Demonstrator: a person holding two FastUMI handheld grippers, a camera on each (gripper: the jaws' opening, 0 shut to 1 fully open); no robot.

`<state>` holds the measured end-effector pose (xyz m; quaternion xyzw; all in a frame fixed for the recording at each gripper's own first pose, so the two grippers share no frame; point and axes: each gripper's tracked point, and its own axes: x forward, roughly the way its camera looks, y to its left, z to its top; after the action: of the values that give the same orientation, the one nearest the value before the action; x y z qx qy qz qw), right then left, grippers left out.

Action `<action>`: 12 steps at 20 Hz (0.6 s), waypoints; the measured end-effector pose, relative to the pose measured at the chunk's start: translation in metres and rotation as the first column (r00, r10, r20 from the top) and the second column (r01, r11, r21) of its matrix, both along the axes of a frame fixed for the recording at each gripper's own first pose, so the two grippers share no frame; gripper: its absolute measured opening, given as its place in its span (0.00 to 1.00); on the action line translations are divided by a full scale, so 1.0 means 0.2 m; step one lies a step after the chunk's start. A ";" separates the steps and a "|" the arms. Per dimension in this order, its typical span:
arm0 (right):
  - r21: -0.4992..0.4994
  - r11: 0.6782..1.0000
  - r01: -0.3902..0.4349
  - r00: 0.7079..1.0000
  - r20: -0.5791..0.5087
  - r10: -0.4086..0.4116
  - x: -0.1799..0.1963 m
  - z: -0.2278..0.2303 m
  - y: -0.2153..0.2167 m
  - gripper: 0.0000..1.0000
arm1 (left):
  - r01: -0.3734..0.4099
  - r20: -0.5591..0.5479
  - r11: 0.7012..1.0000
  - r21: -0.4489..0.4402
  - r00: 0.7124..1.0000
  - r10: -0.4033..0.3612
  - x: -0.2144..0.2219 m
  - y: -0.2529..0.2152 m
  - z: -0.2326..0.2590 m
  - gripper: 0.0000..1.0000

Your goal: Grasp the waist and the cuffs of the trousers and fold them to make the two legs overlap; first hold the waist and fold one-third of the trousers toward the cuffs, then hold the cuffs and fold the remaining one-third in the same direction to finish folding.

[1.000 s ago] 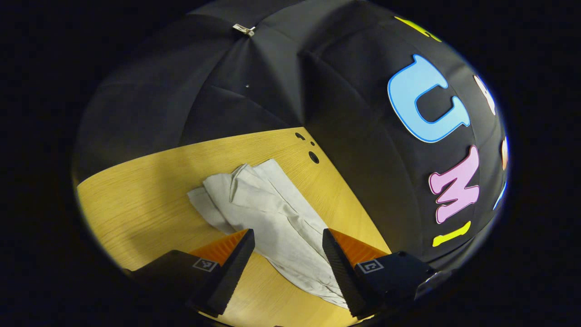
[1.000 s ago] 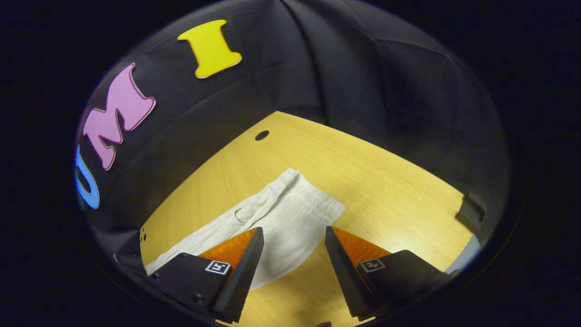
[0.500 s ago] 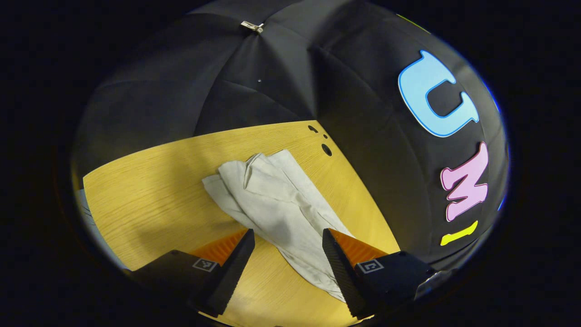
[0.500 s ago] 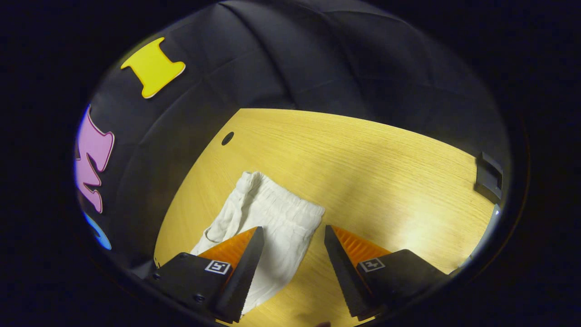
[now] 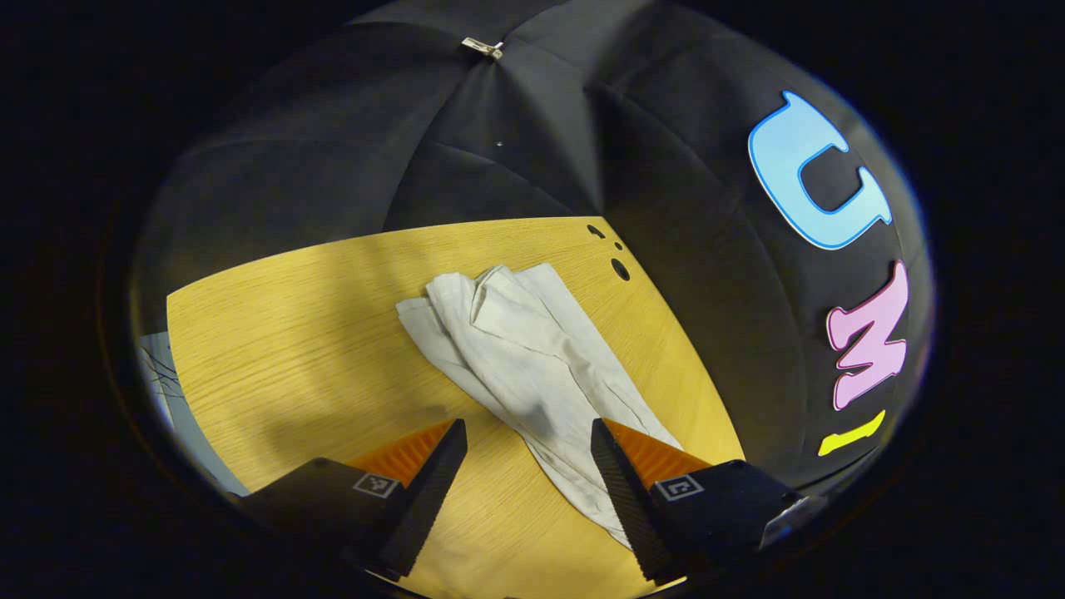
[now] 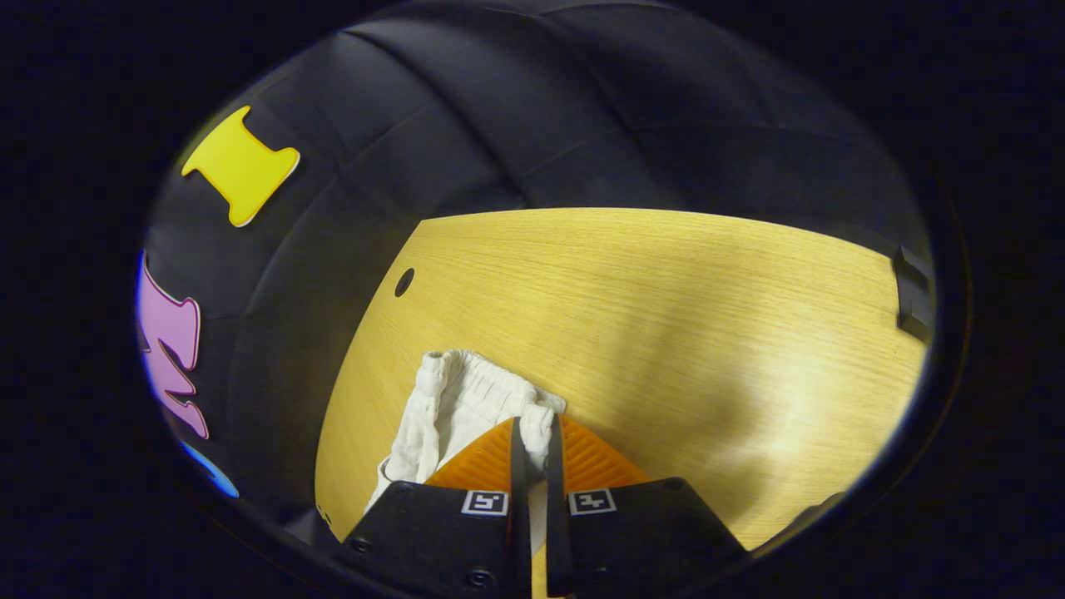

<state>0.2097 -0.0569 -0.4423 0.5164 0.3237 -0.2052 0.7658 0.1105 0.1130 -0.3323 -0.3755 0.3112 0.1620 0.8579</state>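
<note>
1. In the left gripper view, my left gripper (image 5: 528, 466) is hovering over the wooden surface (image 5: 291, 349) with its jaws wide apart and gripping nothing. The pale trousers (image 5: 524, 349) are lying stretched away from me, legs already overlapped, the cuffs (image 5: 466, 291) at the far end near the surface's holes (image 5: 620, 269). I judge I am needing to reach forward, low and level, to meet that end squarely.

2. In the right gripper view, my right gripper (image 6: 532, 445) is pointing down at a slant, its jaws pressing together on the gathered waist (image 6: 474, 391). To fold well, I am thinking of lifting just clear and carrying the waist toward the cuffs, keeping both layers pinched.
</note>
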 end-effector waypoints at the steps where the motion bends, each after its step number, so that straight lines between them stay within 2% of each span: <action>1: -0.009 1.000 -0.003 1.000 0.011 0.004 -0.01 0.01 0.00 0.12 | -0.010 -0.002 1.000 0.002 1.000 0.010 -0.01 0.00 0.00 0.95; 2: -0.010 1.000 -0.007 1.000 0.023 0.007 -0.01 0.01 0.00 0.12 | -0.019 0.000 1.000 0.000 1.000 0.019 -0.01 0.00 0.01 0.96; 3: -0.003 1.000 -0.011 0.999 0.041 0.011 0.00 0.03 -0.01 0.12 | -0.030 0.001 1.000 -0.003 1.000 0.030 -0.01 0.01 0.00 0.91; 4: 0.000 1.000 -0.012 0.998 0.055 0.012 -0.01 0.04 -0.01 0.12 | -0.042 -0.002 0.999 -0.013 0.999 0.042 -0.01 0.02 -0.01 0.96; 9: -0.011 1.000 -0.002 0.993 0.119 0.004 -0.02 0.15 -0.02 0.11 | -0.081 -0.033 0.993 -0.091 0.996 0.079 0.03 0.07 -0.14 0.96; 10: -0.027 1.000 -0.003 0.991 0.131 0.006 -0.03 0.17 -0.02 0.11 | -0.083 -0.015 0.991 -0.102 0.997 0.082 0.05 0.09 -0.13 0.91; 12: -0.054 0.999 -0.008 0.988 0.151 0.016 -0.03 0.22 -0.03 0.12 | -0.085 0.005 0.991 -0.108 0.996 0.086 0.10 0.13 -0.14 0.94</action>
<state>0.2028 -0.0621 -0.3992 0.5079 0.2623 -0.1694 0.8029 0.1296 0.1385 -0.3599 -0.4348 0.2992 0.1798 0.8301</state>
